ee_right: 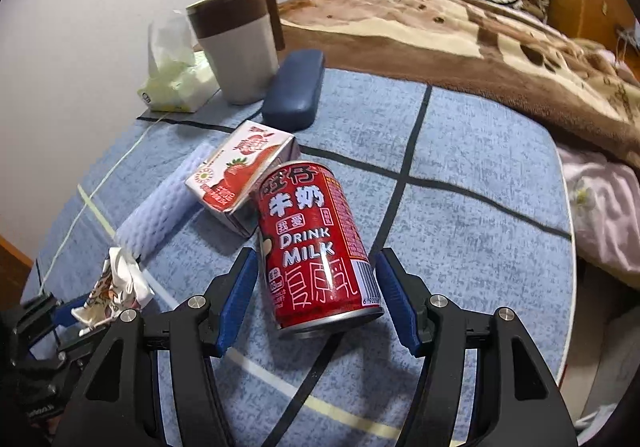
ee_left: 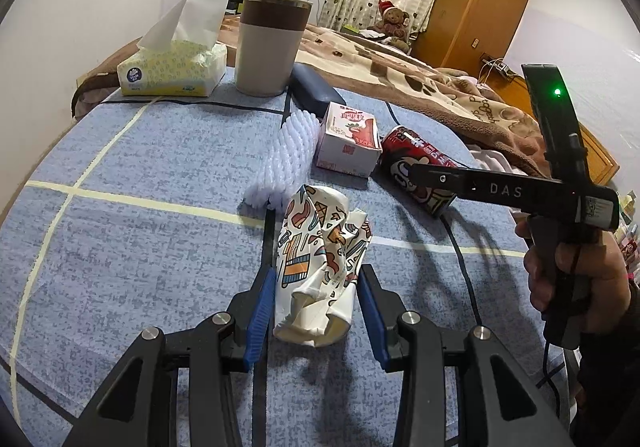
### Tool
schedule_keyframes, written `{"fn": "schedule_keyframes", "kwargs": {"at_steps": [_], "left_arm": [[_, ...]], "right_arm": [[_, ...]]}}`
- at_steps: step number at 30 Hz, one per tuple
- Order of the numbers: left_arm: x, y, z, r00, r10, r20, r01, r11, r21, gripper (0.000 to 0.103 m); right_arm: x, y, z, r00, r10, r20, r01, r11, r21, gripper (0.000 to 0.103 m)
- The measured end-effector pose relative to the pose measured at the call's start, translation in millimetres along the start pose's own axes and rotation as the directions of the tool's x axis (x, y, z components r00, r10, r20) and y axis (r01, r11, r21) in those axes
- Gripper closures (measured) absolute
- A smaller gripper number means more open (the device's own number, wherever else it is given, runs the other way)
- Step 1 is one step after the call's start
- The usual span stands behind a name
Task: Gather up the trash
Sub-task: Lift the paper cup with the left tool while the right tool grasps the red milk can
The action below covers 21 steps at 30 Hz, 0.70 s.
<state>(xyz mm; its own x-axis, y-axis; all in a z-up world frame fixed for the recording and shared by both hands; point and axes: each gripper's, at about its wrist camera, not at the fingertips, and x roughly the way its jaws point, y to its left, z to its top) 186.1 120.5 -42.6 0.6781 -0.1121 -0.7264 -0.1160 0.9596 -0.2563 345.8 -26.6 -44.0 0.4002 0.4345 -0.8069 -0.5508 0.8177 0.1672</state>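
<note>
A crumpled paper cup (ee_left: 320,267) with colourful prints sits between my left gripper's (ee_left: 318,311) blue pads, and both pads press its sides. In the right wrist view the same cup (ee_right: 116,287) shows at the lower left. A red milk can (ee_right: 316,243) lies tilted on the blue tablecloth, and my right gripper (ee_right: 316,303) straddles it, open, with a small gap on each side. From the left wrist view, the right gripper's finger (ee_left: 440,179) rests over the can (ee_left: 412,155). A strawberry milk carton (ee_right: 240,175) and a white foam net sleeve (ee_right: 160,211) lie beside the can.
At the far side stand a beige tumbler (ee_left: 268,47), a tissue pack (ee_left: 172,67) and a dark blue glasses case (ee_left: 314,91). A bed with a brown blanket (ee_right: 440,35) lies beyond the table. The table's rounded edge (ee_right: 570,247) runs close on the right. A person's hand (ee_left: 568,271) holds the right gripper.
</note>
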Motion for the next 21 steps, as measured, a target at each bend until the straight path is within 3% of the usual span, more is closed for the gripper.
{"fn": "schedule_keyframes", "kwargs": {"at_steps": [11,21], "left_arm": [[-7,-6,-2,1.0,0.012,0.004,-0.012,1.0,0.02,0.061],[-24,-25,-17,1.0,0.003,-0.004,-0.002,0.999,0.048,0.061]], "right_arm": [[-32,3,-25,0.999,-0.008,0.047,0.007,1.0,0.03,0.046],[-77,-1,-90,0.999,-0.011,0.04,0.007,0.995,0.097,0.046]]}}
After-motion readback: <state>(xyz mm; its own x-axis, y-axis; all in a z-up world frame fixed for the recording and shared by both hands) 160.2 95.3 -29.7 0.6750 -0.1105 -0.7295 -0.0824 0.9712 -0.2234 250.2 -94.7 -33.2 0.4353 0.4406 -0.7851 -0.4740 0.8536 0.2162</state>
